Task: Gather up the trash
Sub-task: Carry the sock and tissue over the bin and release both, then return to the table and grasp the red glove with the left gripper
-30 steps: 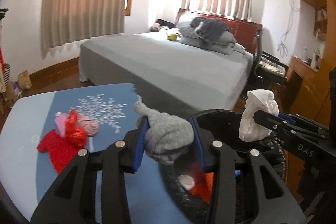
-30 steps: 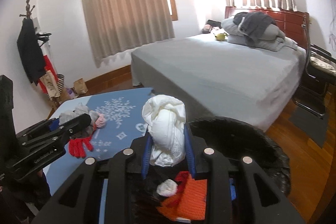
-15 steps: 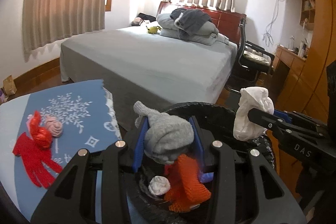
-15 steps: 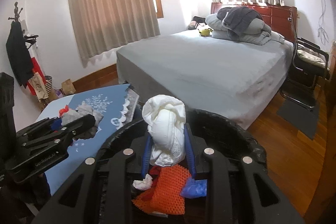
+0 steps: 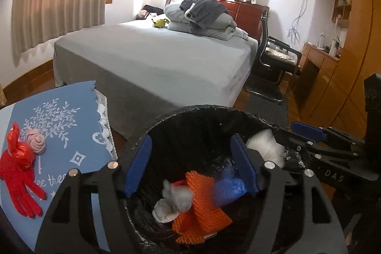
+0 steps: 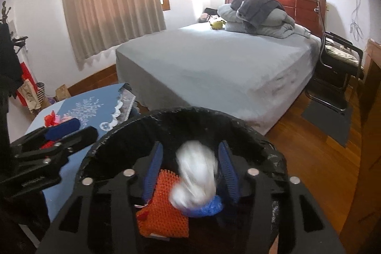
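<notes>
Jaws of the left gripper [image 5: 190, 166] are spread wide and nothing is held between them; half a second ago a grey sock bundle [image 5: 177, 198] was clamped there, and it is now seen blurred below the fingers, inside the black-lined trash bin [image 5: 202, 111], beside an orange mesh piece [image 5: 202, 206] and a blue wrapper [image 5: 228, 187]. The right gripper [image 6: 191, 168] has likewise been opened: the white bundle [image 6: 195, 180], gripped earlier, is seen blurred between the parted blue pads [image 6: 228, 173], over the bin. Off to the left of both tools, a red glove [image 5: 19, 185] and a pink roll [image 5: 37, 144] are left on the blue tablecloth [image 5: 71, 135].
</notes>
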A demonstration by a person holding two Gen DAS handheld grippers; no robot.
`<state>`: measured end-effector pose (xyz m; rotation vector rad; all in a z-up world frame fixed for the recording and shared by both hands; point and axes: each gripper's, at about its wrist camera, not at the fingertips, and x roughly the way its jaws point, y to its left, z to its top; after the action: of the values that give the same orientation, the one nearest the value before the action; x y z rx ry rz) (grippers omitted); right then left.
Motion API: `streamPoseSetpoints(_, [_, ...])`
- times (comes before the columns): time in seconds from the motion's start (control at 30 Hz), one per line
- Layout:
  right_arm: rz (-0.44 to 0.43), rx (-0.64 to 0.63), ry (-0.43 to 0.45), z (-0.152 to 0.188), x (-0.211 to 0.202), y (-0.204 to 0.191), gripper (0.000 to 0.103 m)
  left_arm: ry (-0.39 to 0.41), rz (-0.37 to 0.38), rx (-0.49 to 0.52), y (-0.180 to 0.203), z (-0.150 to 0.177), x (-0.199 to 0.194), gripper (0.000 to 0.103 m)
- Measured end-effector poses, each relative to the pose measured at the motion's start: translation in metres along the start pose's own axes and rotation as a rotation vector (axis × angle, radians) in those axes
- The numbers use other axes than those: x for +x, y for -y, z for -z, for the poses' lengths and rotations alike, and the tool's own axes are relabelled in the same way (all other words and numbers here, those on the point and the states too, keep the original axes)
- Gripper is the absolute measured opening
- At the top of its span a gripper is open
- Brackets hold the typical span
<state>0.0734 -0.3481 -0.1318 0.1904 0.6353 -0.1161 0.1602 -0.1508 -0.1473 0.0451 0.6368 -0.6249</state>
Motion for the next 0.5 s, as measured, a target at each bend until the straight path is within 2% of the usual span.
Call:
streamPoseSetpoints(0.1, [0.013, -0.003, 0.008, 0.0, -0.002, 0.0, 0.069, 0.013, -0.022, -0.01, -0.006, -0.001, -0.007, 0.071])
streamPoseSetpoints(0.13, [0.018, -0.005, 0.015, 0.0, -0.004, -0.002, 0.078, 0.018, -0.032, -0.013, -0.009, -0.001, -0.01, 0.074])
streamPoseSetpoints(0.23, [0.03, -0.013, 0.04, -0.002, -0.007, -0.006, 0.094, 0.042, -0.082, -0.019, -0.022, -0.002, -0.024, 0.082])
streamPoseSetpoints(0.3, [0.02, -0.016, 0.047, -0.005, -0.008, -0.011, 0.097, 0.057, -0.116, -0.03, -0.033, -0.003, -0.035, 0.083])
streamPoseSetpoints(0.5, [-0.042, -0.034, 0.044, -0.011, -0.005, -0.04, 0.097, 0.086, -0.228, -0.074, -0.072, 0.001, -0.069, 0.086])
